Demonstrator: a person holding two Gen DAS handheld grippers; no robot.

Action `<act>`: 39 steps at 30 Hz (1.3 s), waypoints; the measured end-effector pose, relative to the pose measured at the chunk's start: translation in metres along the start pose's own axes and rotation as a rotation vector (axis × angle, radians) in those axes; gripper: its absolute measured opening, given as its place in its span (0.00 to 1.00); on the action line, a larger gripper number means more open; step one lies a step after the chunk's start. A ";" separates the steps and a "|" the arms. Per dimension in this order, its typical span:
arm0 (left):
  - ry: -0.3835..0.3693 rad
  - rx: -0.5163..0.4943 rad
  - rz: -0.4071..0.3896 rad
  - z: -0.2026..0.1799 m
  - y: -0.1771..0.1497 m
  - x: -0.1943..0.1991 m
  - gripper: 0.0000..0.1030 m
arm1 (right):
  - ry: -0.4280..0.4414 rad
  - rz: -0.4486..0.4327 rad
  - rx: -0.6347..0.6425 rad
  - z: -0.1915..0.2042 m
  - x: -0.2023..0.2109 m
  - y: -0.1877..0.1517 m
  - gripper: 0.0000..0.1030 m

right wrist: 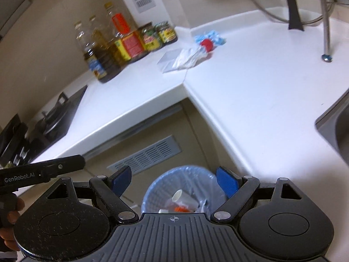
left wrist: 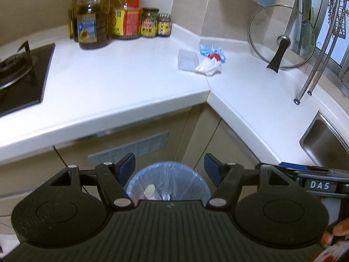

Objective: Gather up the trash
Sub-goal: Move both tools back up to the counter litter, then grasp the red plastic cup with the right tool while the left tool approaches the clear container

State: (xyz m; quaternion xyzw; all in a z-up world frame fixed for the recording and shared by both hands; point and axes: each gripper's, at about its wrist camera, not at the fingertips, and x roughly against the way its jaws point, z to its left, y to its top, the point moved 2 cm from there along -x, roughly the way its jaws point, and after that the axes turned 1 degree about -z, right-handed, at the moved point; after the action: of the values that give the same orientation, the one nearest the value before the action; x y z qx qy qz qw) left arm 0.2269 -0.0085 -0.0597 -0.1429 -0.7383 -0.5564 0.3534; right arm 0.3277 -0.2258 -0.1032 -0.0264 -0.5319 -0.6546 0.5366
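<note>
A blue-lined trash bin (left wrist: 168, 181) (right wrist: 181, 187) stands on the floor in the counter's corner, holding a paper cup (right wrist: 183, 197) and other scraps. My left gripper (left wrist: 169, 167) hangs open above it, nothing between its blue pads. My right gripper (right wrist: 174, 180) is likewise open and empty over the bin. On the white counter lies a heap of trash: a crumpled white wrapper (left wrist: 208, 66) (right wrist: 187, 57), blue plastic (left wrist: 210, 50) (right wrist: 210, 37) with a red cap (left wrist: 214, 56) (right wrist: 206, 44), and a clear plastic box (left wrist: 188, 60) (right wrist: 169, 61).
Oil bottles and jars (left wrist: 122, 19) (right wrist: 128, 43) stand at the counter's back. A gas hob (left wrist: 19, 74) (right wrist: 54, 118) lies left. A glass lid (left wrist: 282, 37) leans at the wall beside a dish rack leg (left wrist: 309, 83). The sink (left wrist: 327, 144) is at right.
</note>
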 end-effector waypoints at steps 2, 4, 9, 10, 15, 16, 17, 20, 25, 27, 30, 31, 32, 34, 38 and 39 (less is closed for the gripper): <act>-0.006 -0.007 -0.010 0.001 0.008 -0.001 0.64 | -0.016 -0.019 -0.012 -0.003 0.001 0.007 0.82; -0.012 -0.017 -0.018 0.002 0.016 -0.005 0.64 | -0.032 -0.038 -0.023 -0.006 0.002 0.014 0.82; -0.033 -0.044 -0.035 0.007 0.041 -0.024 0.64 | -0.092 -0.090 -0.040 -0.014 -0.007 0.039 0.82; -0.039 -0.051 -0.037 0.009 0.047 -0.029 0.64 | -0.102 -0.097 -0.047 -0.015 -0.010 0.046 0.82; -0.066 -0.088 -0.046 0.014 0.083 -0.061 0.64 | -0.166 -0.141 -0.068 -0.019 -0.032 0.080 0.82; -0.075 -0.096 -0.045 0.014 0.091 -0.069 0.64 | -0.176 -0.148 -0.076 -0.020 -0.038 0.088 0.82; -0.083 -0.105 -0.046 0.014 0.099 -0.077 0.64 | -0.181 -0.155 -0.087 -0.021 -0.043 0.095 0.82; -0.095 -0.137 -0.051 0.012 0.124 -0.101 0.65 | -0.205 -0.177 -0.108 -0.027 -0.057 0.113 0.82; -0.132 -0.164 -0.044 0.004 0.162 -0.146 0.69 | -0.246 -0.207 -0.128 -0.034 -0.076 0.136 0.82; -0.148 -0.176 -0.033 0.000 0.174 -0.164 0.69 | -0.260 -0.213 -0.133 -0.037 -0.083 0.144 0.82; -0.165 -0.190 -0.016 -0.008 0.190 -0.192 0.70 | -0.278 -0.223 -0.132 -0.041 -0.094 0.154 0.82; -0.175 -0.194 -0.012 -0.010 0.195 -0.201 0.70 | -0.283 -0.228 -0.131 -0.042 -0.098 0.157 0.82; -0.180 -0.193 -0.002 -0.012 0.199 -0.210 0.70 | -0.287 -0.233 -0.131 -0.043 -0.100 0.160 0.82; -0.191 -0.191 0.020 -0.015 0.206 -0.225 0.70 | -0.296 -0.237 -0.134 -0.046 -0.107 0.166 0.80; -0.202 -0.200 0.058 -0.023 0.216 -0.255 0.71 | -0.306 -0.243 -0.143 -0.052 -0.119 0.178 0.75; -0.199 -0.206 0.071 -0.024 0.217 -0.263 0.73 | -0.308 -0.244 -0.147 -0.054 -0.122 0.180 0.75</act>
State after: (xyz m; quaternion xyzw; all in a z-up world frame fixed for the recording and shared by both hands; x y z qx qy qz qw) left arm 0.5531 0.0904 -0.0794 -0.2588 -0.7033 -0.5994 0.2811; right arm 0.5391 -0.1574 -0.0802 -0.1007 -0.5575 -0.7401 0.3623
